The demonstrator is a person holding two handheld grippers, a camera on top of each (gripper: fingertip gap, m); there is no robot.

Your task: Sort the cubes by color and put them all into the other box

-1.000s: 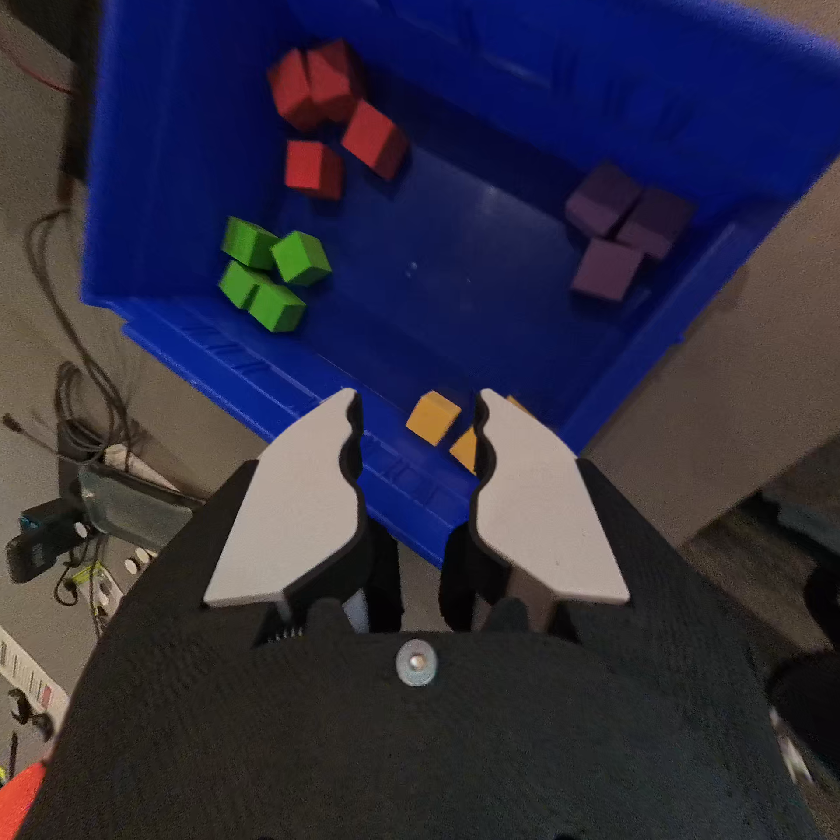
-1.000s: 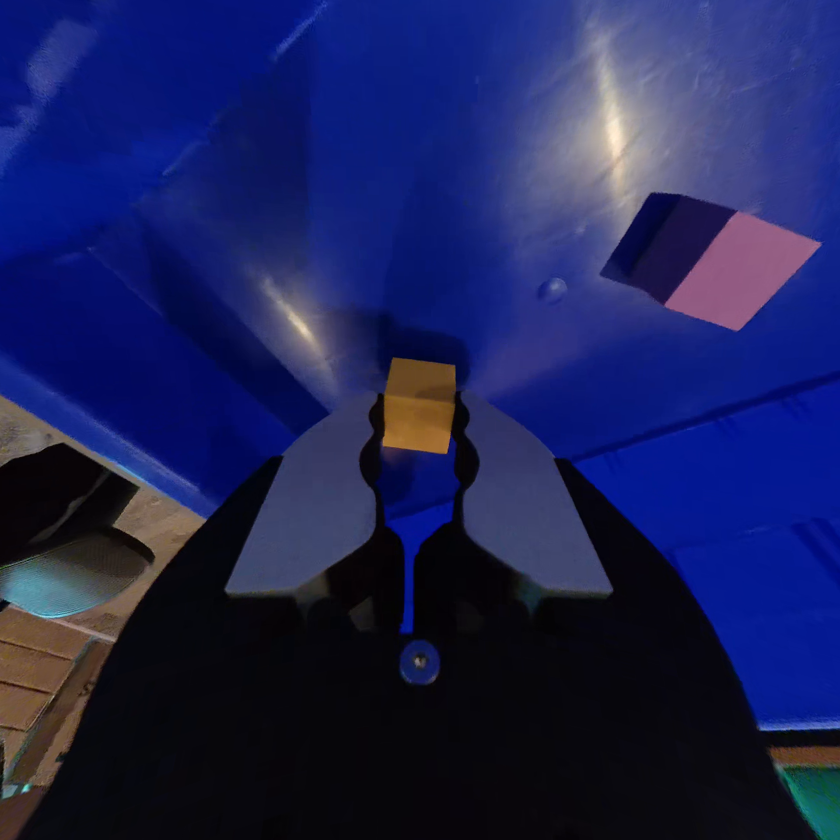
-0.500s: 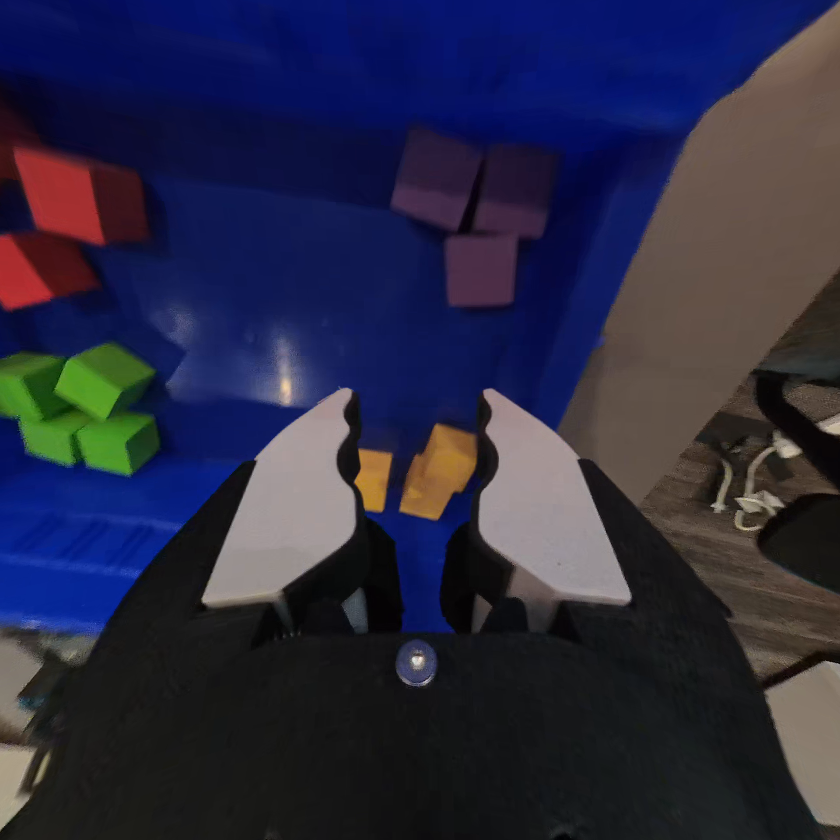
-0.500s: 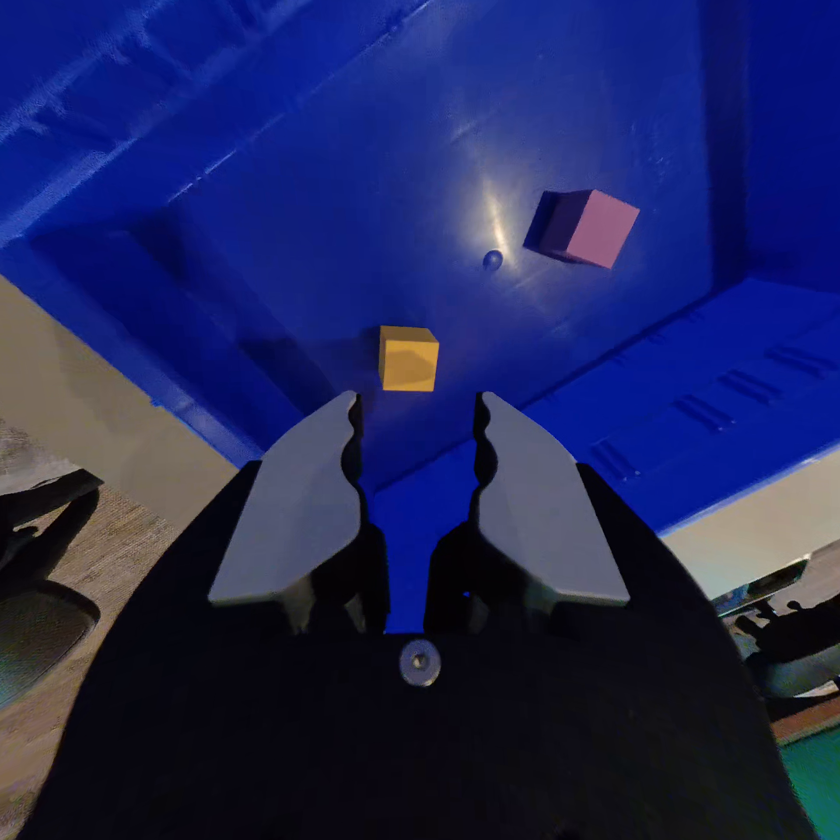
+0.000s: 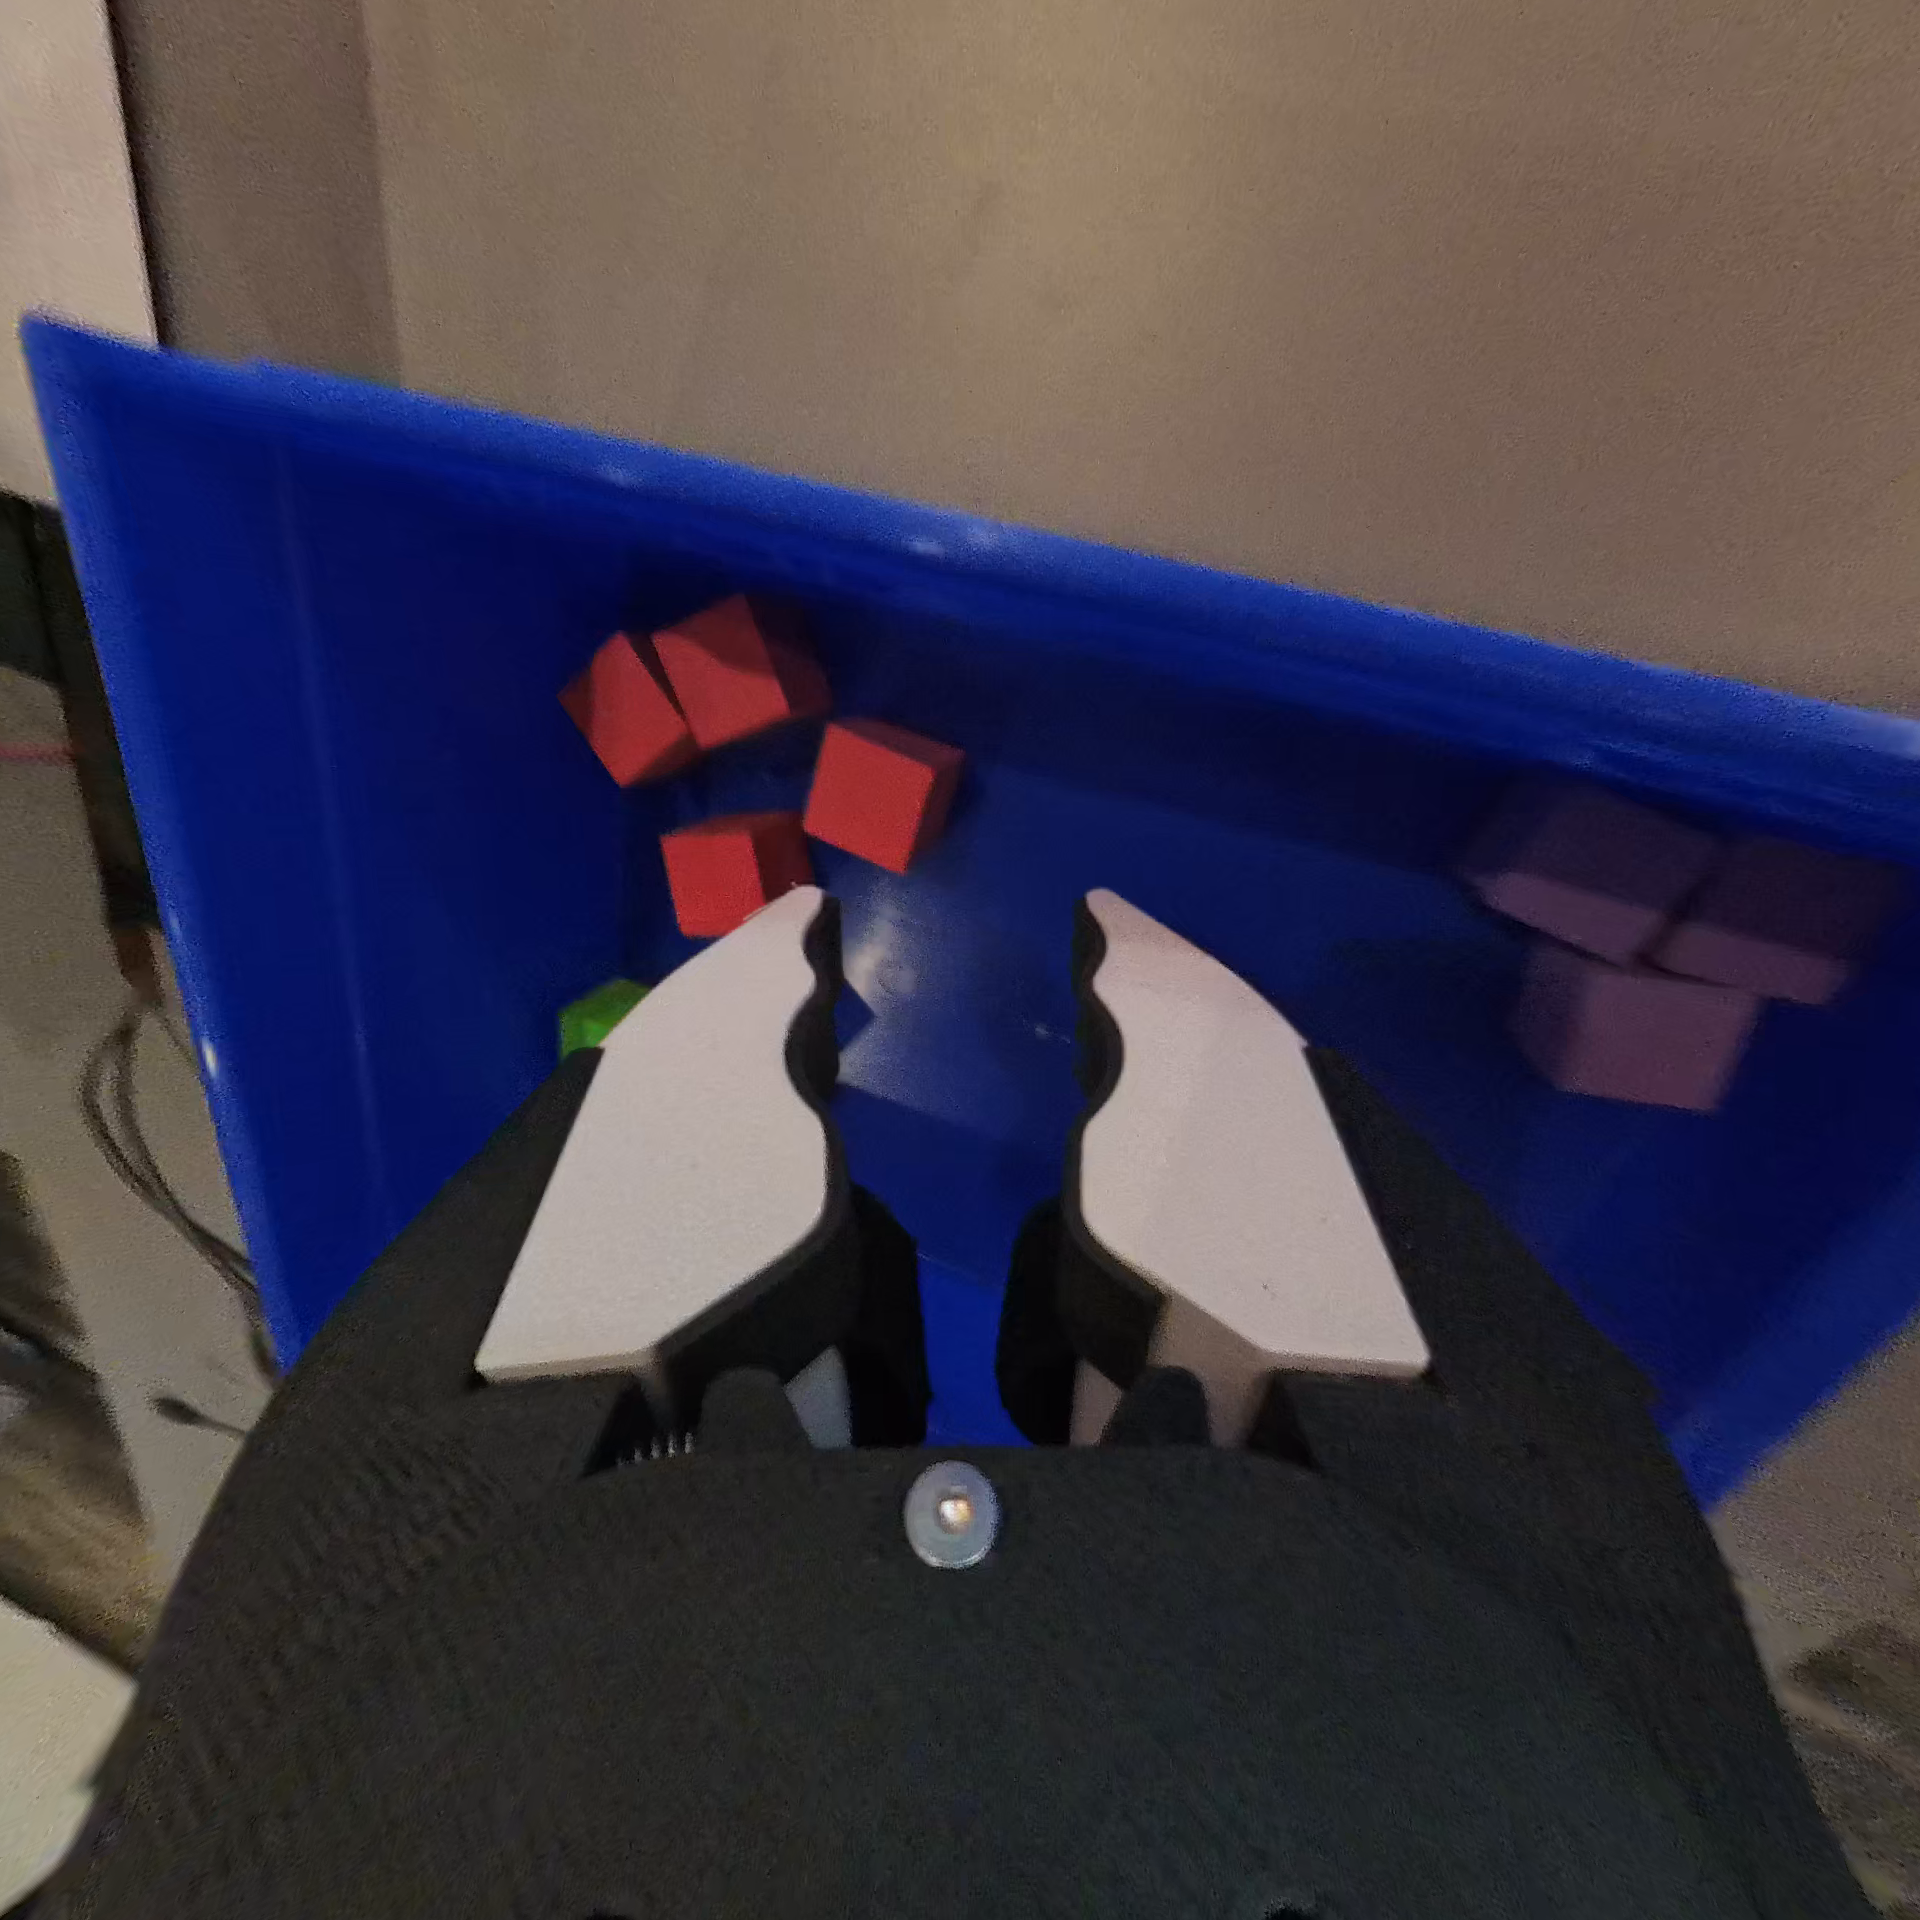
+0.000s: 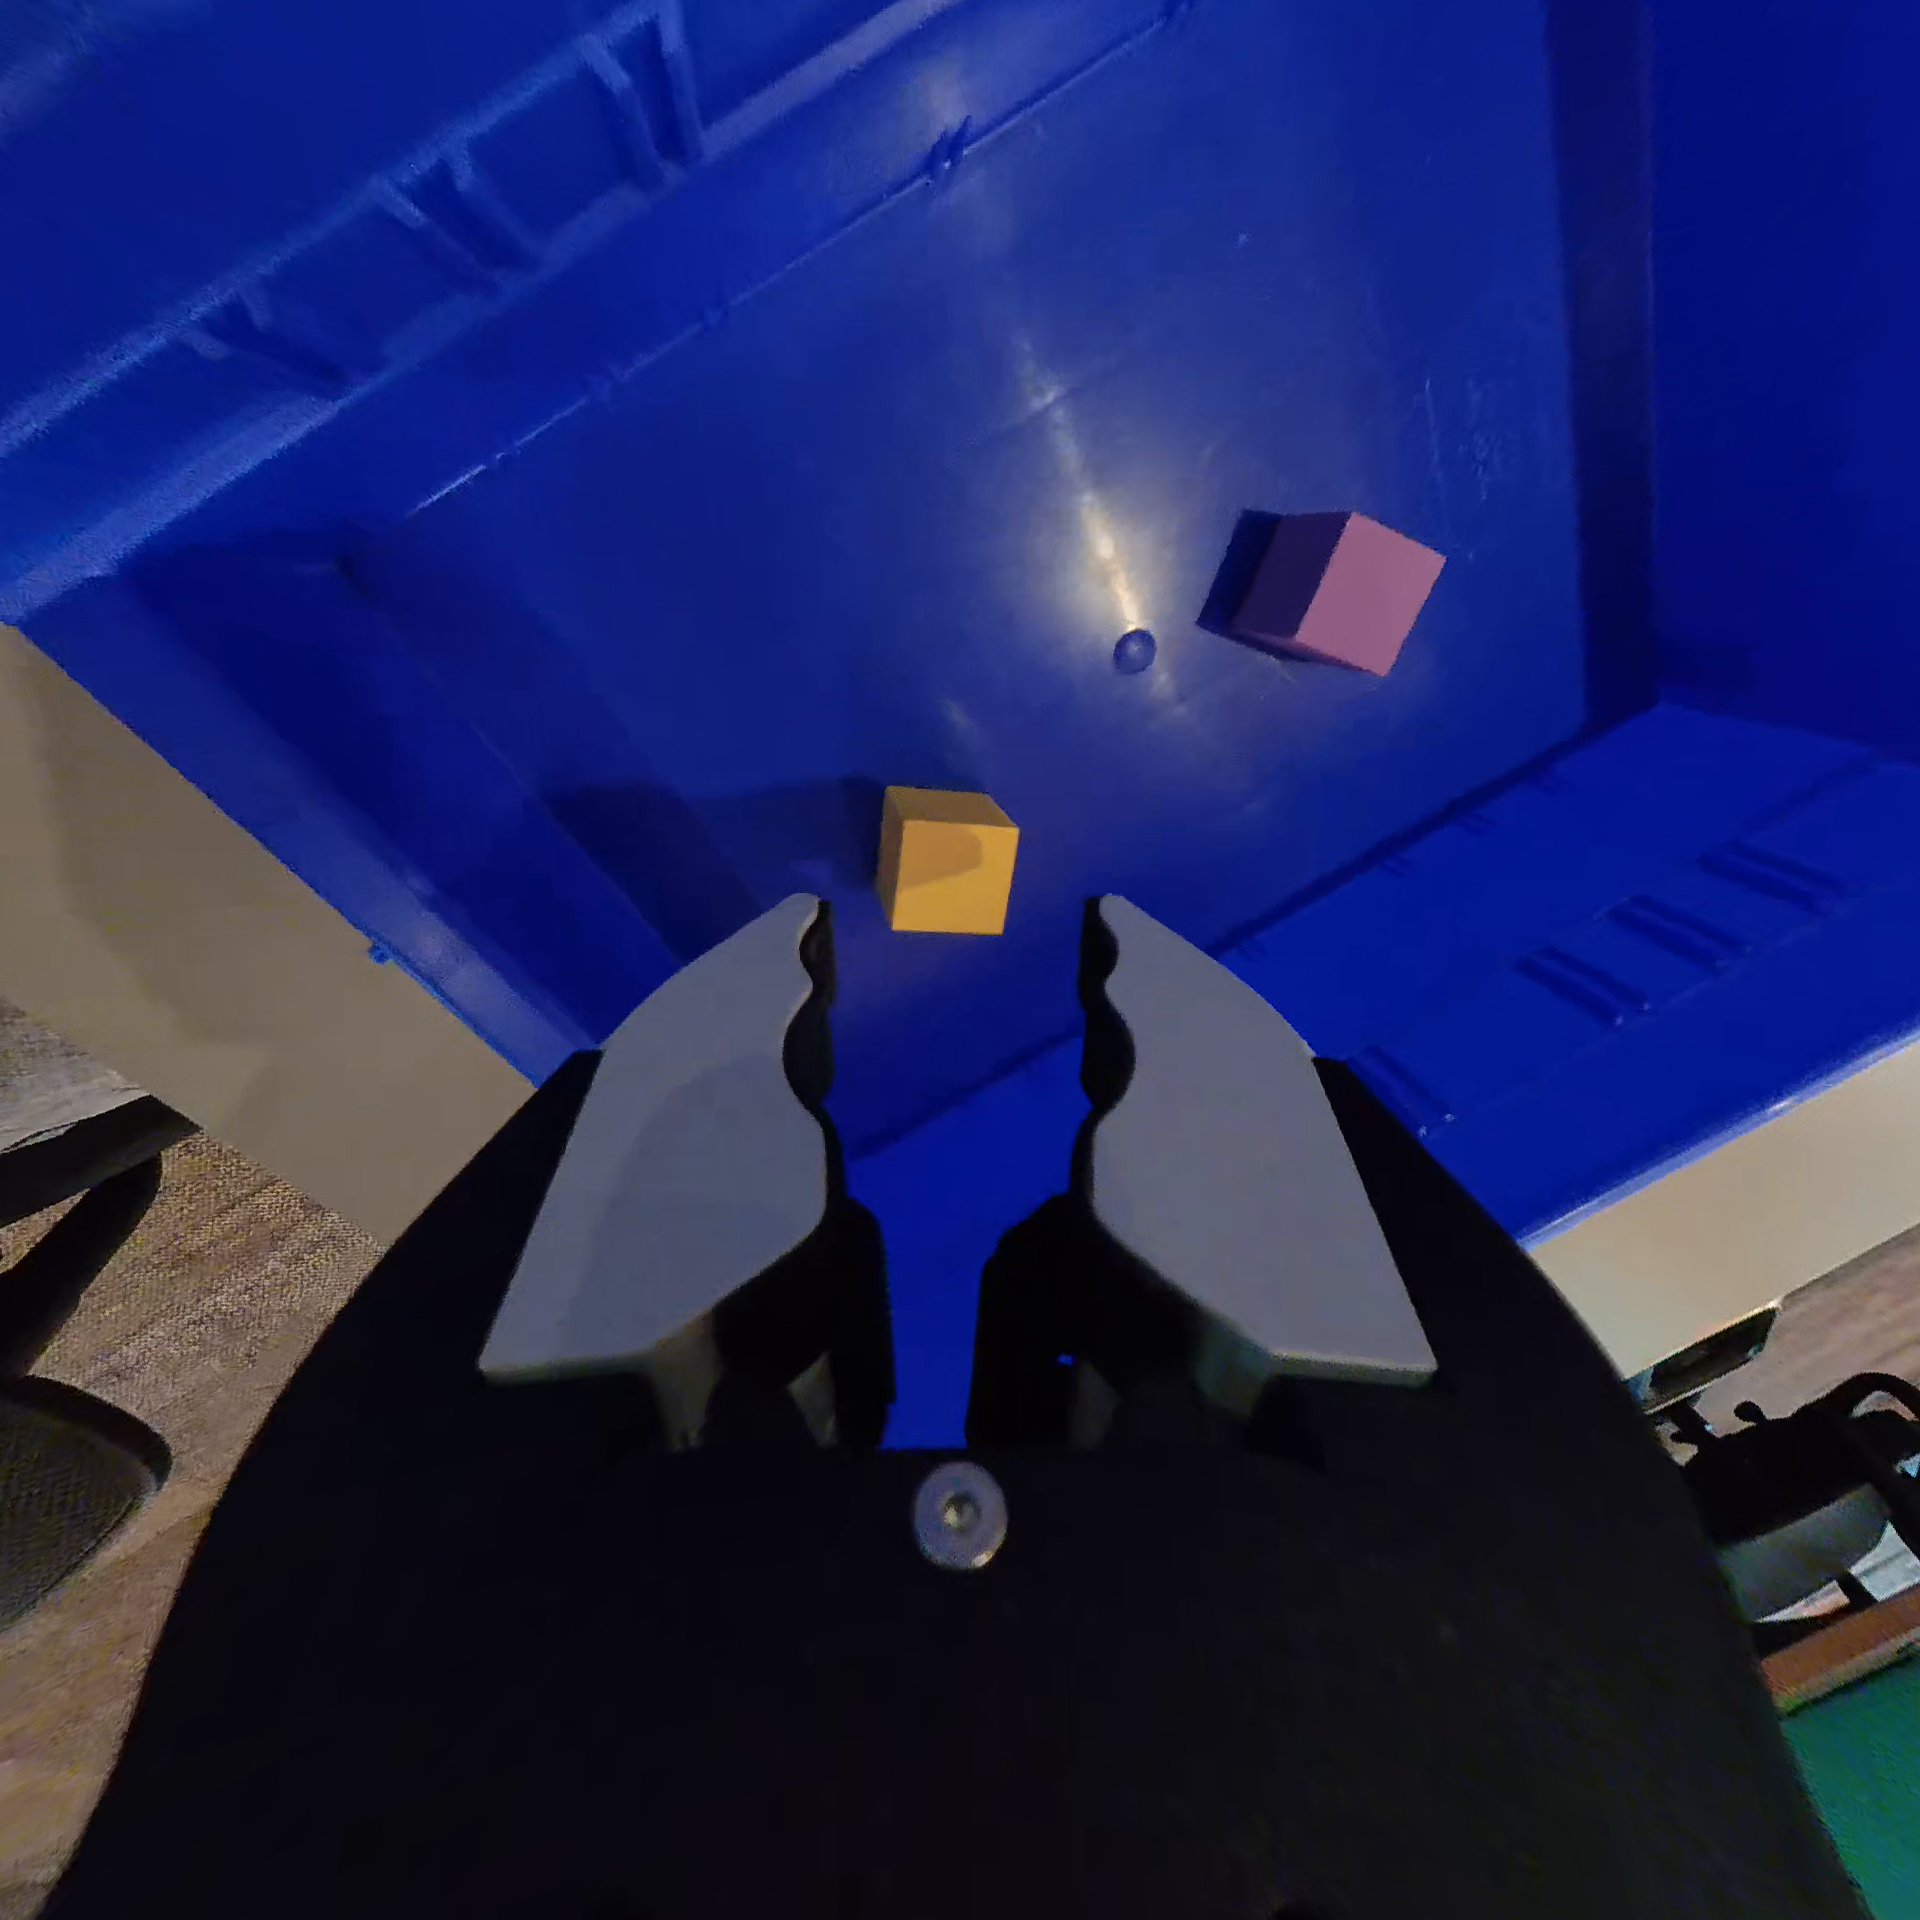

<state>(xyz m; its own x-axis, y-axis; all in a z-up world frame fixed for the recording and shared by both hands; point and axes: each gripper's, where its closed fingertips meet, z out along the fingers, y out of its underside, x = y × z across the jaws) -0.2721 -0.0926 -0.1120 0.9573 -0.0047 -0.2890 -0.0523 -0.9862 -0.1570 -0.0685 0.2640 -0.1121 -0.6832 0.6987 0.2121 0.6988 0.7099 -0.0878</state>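
Two views look along a pair of handheld grippers into blue plastic bins.

In the left wrist view, a large blue bin (image 5: 343, 831) fills the middle of the picture, standing on a pale surface before a beige wall. Three purple cubes (image 5: 1631, 966) huddle against its far wall near the right-hand corner. Four red cubes (image 5: 748, 769) lie loosely in the far left corner, two touching, two just apart. A sliver of a green cube (image 5: 597, 1018) peeks out beside the left wall, mostly hidden behind a finger. The left gripper (image 5: 951, 914) hangs over the bin floor with its pale fingers spread and nothing between them; the nearest red cube sits just beyond its left fingertip.

In the right wrist view, a blue bin (image 6: 623, 436) with ribbed walls holds only two cubes, well apart. A purple cube (image 6: 1340, 592) rests toward the far right corner, near a small bump in the floor. An orange cube (image 6: 948, 860) rests on the floor toward the near left wall. The right gripper (image 6: 951, 914) is spread wide and empty, its fingertips just short of the orange cube, which lines up with the gap but is not touched.
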